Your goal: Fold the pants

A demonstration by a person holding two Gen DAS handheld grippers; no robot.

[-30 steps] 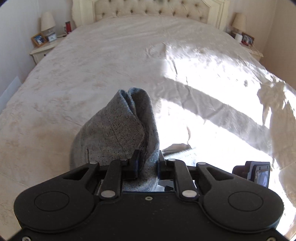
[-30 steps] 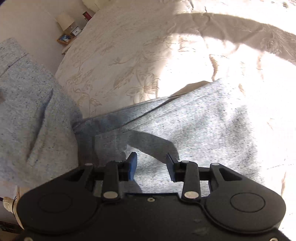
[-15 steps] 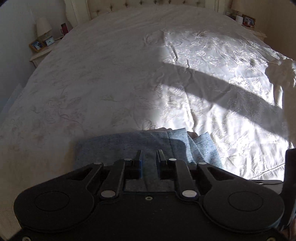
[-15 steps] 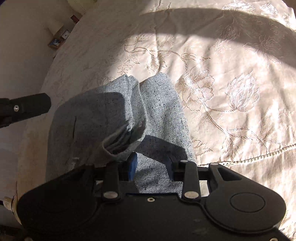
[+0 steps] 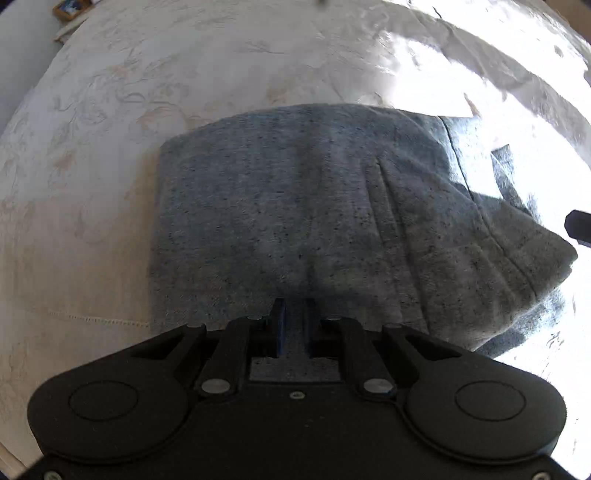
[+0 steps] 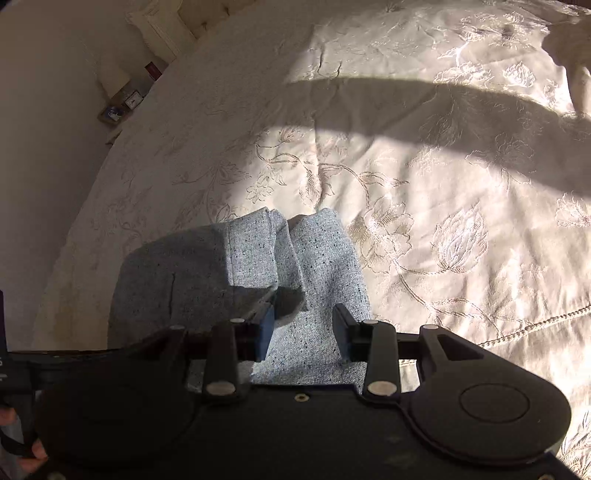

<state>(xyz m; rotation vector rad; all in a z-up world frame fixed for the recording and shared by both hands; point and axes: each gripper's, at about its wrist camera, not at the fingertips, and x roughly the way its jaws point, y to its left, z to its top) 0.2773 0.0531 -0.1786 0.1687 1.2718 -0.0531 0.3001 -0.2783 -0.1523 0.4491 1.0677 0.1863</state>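
The grey speckled pants [image 5: 295, 221] lie folded in a compact stack on the cream embroidered bedspread [image 5: 110, 92]. My left gripper [image 5: 294, 314] is nearly shut, its fingers pinching the near edge of the pants low over the bed. In the right wrist view the pants [image 6: 314, 266] show their folded leg ends. My right gripper [image 6: 303, 325] is open, its fingers spread above the near part of the pants and holding nothing.
The bedspread [image 6: 443, 184] spreads far ahead and right, with bright sun patches and a long shadow band. A nightstand with frames and a clock [image 6: 125, 107] stands at the bed's far left, by the headboard [image 6: 162, 29]. The other gripper's edge [image 5: 580, 227] shows at the right.
The left gripper has come down from holding the pants lifted, laying them flat in a folded stack. The right gripper has stayed open over the pants' near edge.
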